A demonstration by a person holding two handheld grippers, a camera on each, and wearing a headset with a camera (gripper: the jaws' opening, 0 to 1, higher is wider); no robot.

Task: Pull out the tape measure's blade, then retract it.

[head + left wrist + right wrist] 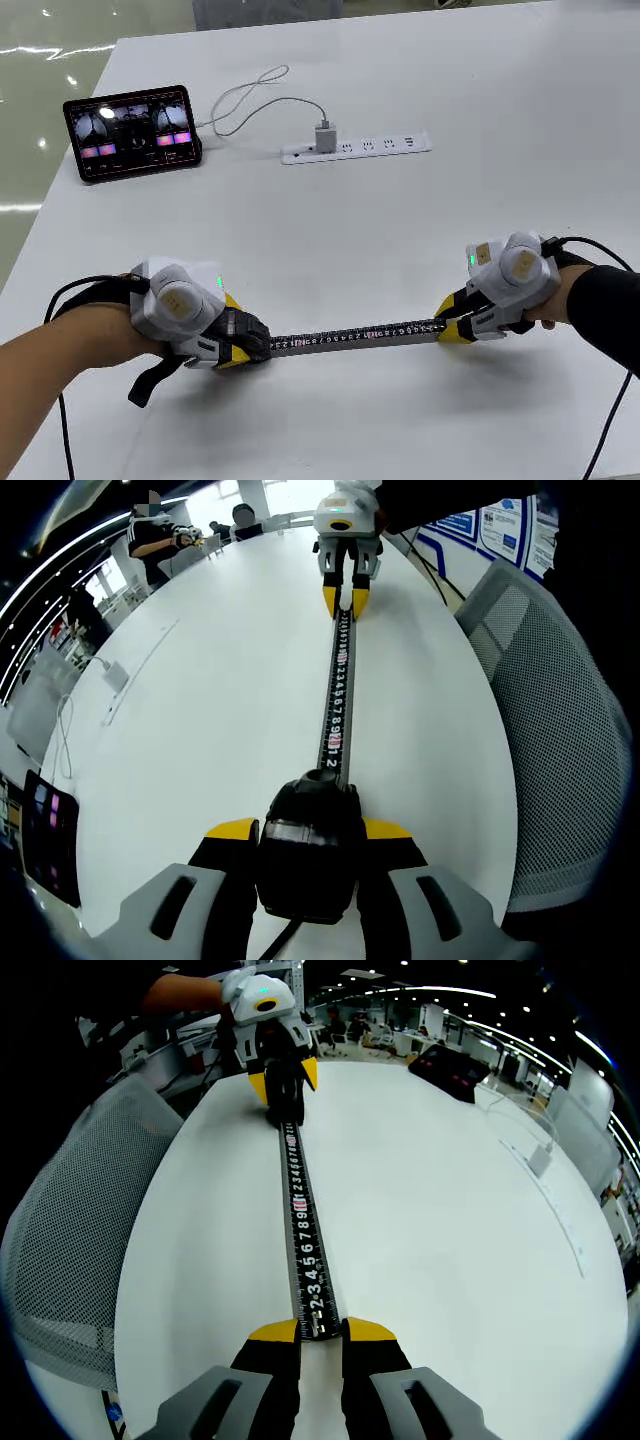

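A white table (400, 100) takes up most of the head view, with the work going on near its front edge. In the left gripper view a grey mesh chair (545, 730) stands beside the table, off to the right. At the far left of the table a tablet (132, 131) is propped up with its screen lit. To its right, well apart from the grippers, a white power strip (357, 147) lies flat. The left gripper (236, 331) is at the near left, held in a hand, its jaws clamped on the black case (308, 855) of the tape measure, one yellow tip at each side of it. The right gripper (320, 1332) is at the near right, held in the other hand. Its jaws are pinched on the free end of the blade (355, 336), the yellow tips almost together with only the blade between them. The blade is out of the case and runs straight from one gripper to the other, printed numbers facing up, low over the table. Whether it rests on the surface I cannot tell. A white charger (326, 135) is plugged into the left end of the strip. A thin white cable (245, 100) loops from it back to the tablet.
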